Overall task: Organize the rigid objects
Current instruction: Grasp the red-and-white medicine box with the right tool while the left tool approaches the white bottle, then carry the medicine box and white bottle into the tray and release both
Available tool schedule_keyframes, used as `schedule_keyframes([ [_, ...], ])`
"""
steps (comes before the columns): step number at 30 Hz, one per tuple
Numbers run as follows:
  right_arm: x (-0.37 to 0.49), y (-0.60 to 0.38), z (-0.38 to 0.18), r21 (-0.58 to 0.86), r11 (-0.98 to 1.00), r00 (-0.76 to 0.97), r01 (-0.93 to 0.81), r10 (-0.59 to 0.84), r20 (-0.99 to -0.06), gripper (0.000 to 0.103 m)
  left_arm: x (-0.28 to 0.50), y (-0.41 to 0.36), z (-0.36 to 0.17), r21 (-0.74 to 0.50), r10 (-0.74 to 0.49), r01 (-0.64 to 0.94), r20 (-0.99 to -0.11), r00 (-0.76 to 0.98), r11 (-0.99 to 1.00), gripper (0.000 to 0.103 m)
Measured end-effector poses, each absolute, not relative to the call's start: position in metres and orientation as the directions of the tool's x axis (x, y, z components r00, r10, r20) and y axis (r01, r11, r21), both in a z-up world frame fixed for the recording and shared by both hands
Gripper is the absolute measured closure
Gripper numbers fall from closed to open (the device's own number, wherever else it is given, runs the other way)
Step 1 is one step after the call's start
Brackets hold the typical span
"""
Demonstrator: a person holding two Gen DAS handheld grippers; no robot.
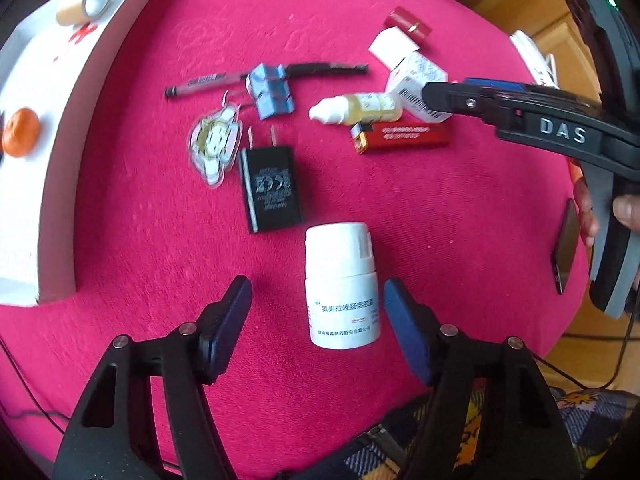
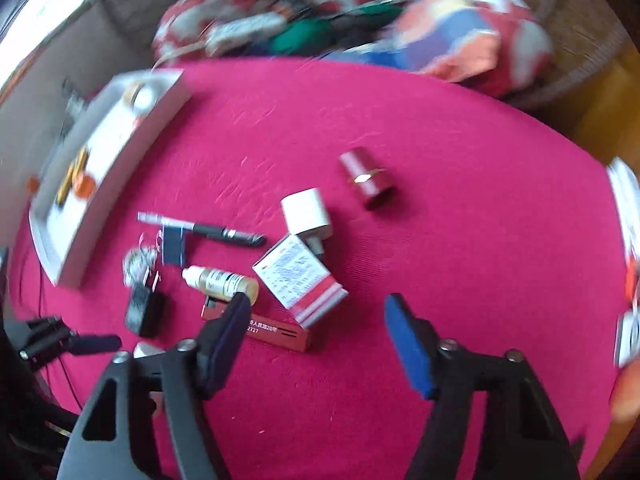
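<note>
Plainly both grippers' jaws open, empty: left gripper point(image 1: 318, 296) astride white bottle point(image 1: 341, 286), clear cloth point(image 1: 460, 240) rt; tray point(image 1: 100, 92) edge maybe lft.

Left wrist view: looks steeply down along its own fingers, close over the pink cloth point(image 1: 160, 220), a white pill bottle point(image 1: 341, 286) nearest.
Right wrist view: also pitched down, slightly farther back, blurred, taking in patterned bedding point(image 2: 340, 12) beyond.
Shared: white tray point(image 1: 100, 80) point(image 2: 120, 200), pen point(image 1: 224, 80) point(image 2: 216, 232), dropper bottle point(image 1: 356, 109) point(image 2: 220, 280), black charger point(image 1: 270, 188) point(image 2: 146, 312), red lighter point(image 1: 400, 137) point(image 2: 280, 332).
Cross-sight: the left view sees the right gripper point(image 1: 436, 98).
</note>
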State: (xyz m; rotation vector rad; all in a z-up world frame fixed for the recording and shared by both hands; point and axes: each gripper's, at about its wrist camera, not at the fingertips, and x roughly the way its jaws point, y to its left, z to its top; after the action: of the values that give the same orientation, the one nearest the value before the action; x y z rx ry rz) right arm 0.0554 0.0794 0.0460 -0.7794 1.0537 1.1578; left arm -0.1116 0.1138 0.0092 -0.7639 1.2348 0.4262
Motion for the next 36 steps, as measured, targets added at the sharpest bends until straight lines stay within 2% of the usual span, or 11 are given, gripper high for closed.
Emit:
schedule_keyframes([
  [4, 0.048, 0.094, 0.030, 0.013, 0.155, 0.033, -0.988, 0.289, -0.957, 0.048, -0.111, 0.111, 0.005, -0.268, -0.079, -0.686, -0.953, 0.294, 0.677, 0.037],
  [5, 0.046, 0.097, 0.030, 0.019, 0.136, 0.021, -0.991, 0.289, -0.957, 0.053, -0.110, 0.109, 0.006, -0.257, -0.064, -0.683, -0.953, 0.295, 0.683, 0.044],
  [6, 0.044, 0.098, 0.028, 0.004, 0.122, 0.029, -0.992, 0.269, -0.963, 0.064, -0.108, 0.107, 0.007, -0.236, -0.041, -0.681, -0.957, 0.289, 0.693, 0.055],
  [7, 0.042, 0.099, 0.027, -0.014, 0.109, 0.042, -0.994, 0.254, -0.966, 0.066, -0.106, 0.105, 0.008, -0.210, -0.016, -0.679, -0.960, 0.280, 0.704, 0.066],
  [13, 0.044, 0.083, 0.041, 0.068, 0.139, -0.025, -0.988, 0.291, -0.956, 0.067, -0.112, 0.104, 0.015, -0.251, -0.026, -0.671, -0.945, 0.327, 0.697, 0.067],
  [16, 0.044, 0.074, 0.061, 0.131, 0.167, -0.065, -0.977, 0.354, -0.933, 0.069, -0.118, 0.107, 0.029, -0.263, -0.006, -0.668, -0.933, 0.361, 0.696, 0.067],
  [17, 0.044, 0.070, 0.070, 0.153, 0.174, -0.077, -0.973, 0.382, -0.921, 0.072, -0.124, 0.109, 0.035, -0.264, 0.003, -0.666, -0.929, 0.371, 0.698, 0.067],
  [20, 0.044, 0.065, 0.099, 0.209, 0.200, -0.093, -0.957, 0.470, -0.878, 0.072, -0.135, 0.120, 0.055, -0.267, 0.028, -0.661, -0.916, 0.399, 0.701, 0.067],
  [27, 0.037, 0.056, 0.152, 0.281, 0.247, -0.074, -0.927, 0.614, -0.786, 0.072, -0.158, 0.153, 0.088, -0.281, 0.057, -0.644, -0.891, 0.451, 0.712, 0.067],
  [36, -0.007, 0.058, 0.203, 0.324, 0.285, -0.016, -0.902, 0.727, -0.686, 0.072, -0.205, 0.198, 0.142, -0.268, 0.135, -0.599, -0.830, 0.541, 0.754, 0.067],
])
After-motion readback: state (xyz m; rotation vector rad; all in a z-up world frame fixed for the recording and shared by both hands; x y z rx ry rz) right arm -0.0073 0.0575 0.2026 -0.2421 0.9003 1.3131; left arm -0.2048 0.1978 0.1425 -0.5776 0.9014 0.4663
